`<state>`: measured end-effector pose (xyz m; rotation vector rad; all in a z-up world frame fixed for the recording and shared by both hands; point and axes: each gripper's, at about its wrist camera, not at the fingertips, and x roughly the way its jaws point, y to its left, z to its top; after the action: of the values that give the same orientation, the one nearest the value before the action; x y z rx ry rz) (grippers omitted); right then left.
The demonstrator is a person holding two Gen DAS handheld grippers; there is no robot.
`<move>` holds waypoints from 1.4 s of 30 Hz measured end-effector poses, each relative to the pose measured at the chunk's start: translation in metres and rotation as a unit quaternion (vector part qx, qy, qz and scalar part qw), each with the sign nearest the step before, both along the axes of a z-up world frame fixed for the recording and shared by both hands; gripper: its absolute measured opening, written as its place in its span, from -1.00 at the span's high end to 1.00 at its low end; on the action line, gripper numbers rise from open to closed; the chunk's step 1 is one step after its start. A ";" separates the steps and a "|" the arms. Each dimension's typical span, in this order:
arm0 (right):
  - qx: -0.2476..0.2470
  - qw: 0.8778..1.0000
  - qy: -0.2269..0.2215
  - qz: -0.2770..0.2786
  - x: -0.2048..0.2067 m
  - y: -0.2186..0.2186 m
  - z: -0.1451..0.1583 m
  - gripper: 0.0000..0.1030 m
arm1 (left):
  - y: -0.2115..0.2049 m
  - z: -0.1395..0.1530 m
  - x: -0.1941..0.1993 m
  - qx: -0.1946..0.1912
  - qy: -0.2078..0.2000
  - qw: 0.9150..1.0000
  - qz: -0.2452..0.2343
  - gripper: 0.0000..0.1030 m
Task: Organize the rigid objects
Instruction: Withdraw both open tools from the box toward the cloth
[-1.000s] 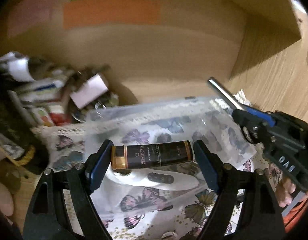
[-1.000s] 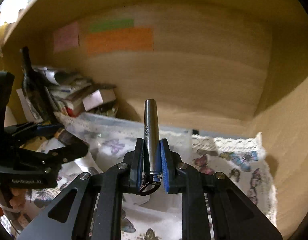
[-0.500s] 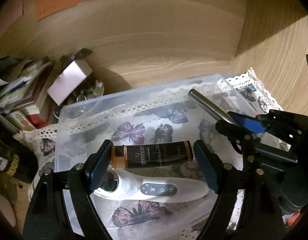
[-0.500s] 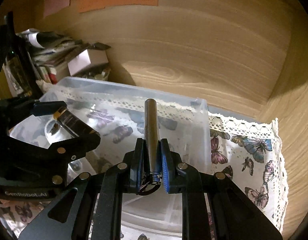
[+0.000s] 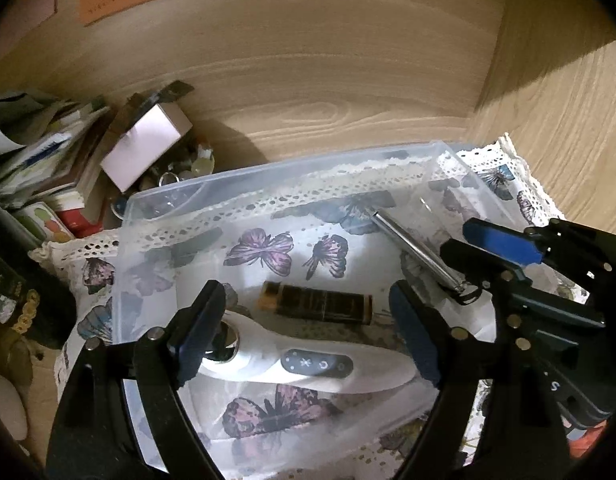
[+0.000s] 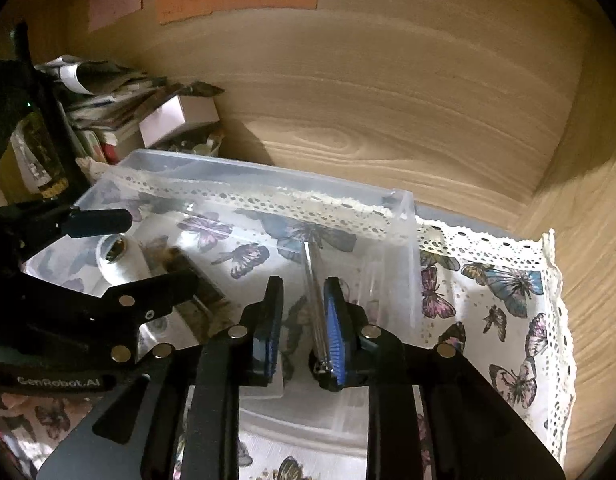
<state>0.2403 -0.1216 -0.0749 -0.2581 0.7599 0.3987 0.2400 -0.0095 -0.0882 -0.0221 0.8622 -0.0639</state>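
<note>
Count, left wrist view: 1 clear plastic bin [image 5: 156, 216]. Inside it, 3 items: 1 dark brown tube [image 5: 315, 303] at centre, 1 white handheld device [image 5: 308, 364] at 6 o'clock of the tube, 1 metal rod [image 5: 411, 250] at 2 o'clock. 1 butterfly cloth [image 6: 503, 280] underneath. 1 pink box [image 5: 146, 146] at 10 o'clock. 2 grippers: left gripper [image 5: 308, 320], right gripper [image 6: 302, 320].

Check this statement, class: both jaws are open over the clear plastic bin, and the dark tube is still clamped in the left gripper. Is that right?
Not quite. The left gripper holds nothing: the dark tube lies loose in the clear plastic bin, apart from both fingers, as the left wrist view shows. The rest stands: both sets of jaws are open over the bin.
</note>
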 end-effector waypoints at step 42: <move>0.023 0.999 0.026 -0.016 -0.124 -0.073 -0.032 -0.41 | 0.007 -0.039 -0.147 0.021 0.031 0.999 -0.014 -0.69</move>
<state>0.1164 -0.1948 -0.1074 -0.1930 0.8034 0.3927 0.0927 -0.0026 -0.1267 0.0268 0.9254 -0.0717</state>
